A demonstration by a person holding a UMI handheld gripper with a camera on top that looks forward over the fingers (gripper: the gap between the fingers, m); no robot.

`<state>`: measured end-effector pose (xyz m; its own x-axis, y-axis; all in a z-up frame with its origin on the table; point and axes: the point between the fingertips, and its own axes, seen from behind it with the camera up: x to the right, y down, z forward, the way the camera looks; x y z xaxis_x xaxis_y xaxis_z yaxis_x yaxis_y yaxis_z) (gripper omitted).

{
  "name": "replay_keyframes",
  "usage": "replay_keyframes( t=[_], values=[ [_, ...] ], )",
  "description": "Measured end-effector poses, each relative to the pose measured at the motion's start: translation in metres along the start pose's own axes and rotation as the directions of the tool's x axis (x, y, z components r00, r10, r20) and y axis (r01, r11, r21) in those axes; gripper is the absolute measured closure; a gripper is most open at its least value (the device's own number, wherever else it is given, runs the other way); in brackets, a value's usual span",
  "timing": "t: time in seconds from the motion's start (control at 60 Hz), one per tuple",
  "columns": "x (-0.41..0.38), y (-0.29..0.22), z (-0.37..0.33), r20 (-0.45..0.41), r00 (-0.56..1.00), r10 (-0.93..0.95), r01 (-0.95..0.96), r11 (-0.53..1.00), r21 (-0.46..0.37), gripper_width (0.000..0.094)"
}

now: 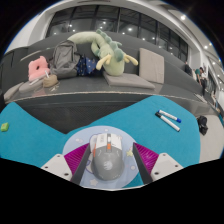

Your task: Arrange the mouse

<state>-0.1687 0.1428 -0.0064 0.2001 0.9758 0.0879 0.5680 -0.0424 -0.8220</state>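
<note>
A grey mouse (106,158) with orange trim and a white front rests on a round pale mat with star marks (124,148), which lies on a teal desk mat (60,125). My gripper (108,150) is open, and the mouse stands between the fingers. The left finger is close to the mouse's side. A small gap shows between the mouse and the right finger. The magenta pads (148,158) show at either side. The mouse's rear end is hidden low in the view.
Two blue-and-white markers (168,120) lie on the teal mat to the right, with a black object (203,124) beyond them. On the far table are a green plush toy (105,50), a grey bag (68,58), a pink object (38,68) and a cup (50,82).
</note>
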Motion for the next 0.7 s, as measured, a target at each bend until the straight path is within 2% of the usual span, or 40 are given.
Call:
replay_keyframes(
  t=[0.1, 0.167, 0.367, 0.567, 0.7],
  values=[
    [-0.016, -0.009, -0.046, 0.074, 0.995, 0.064, -0.067, 0.997, 0.042, 0.0087],
    [-0.022, -0.012, -0.093, 0.09, 0.992, 0.09, -0.096, 0.993, 0.063, 0.0085],
    [-0.044, 0.041, -0.237, 0.097, 0.994, 0.039, -0.051, 0.992, 0.118, 0.0085],
    [-0.056, 0.121, -0.334, 0.153, 0.988, -0.035, 0.021, 0.995, 0.096, 0.0083],
    [-0.053, 0.158, -0.367, 0.156, 0.987, -0.035, 0.028, 0.998, 0.052, 0.0083]
  ],
)
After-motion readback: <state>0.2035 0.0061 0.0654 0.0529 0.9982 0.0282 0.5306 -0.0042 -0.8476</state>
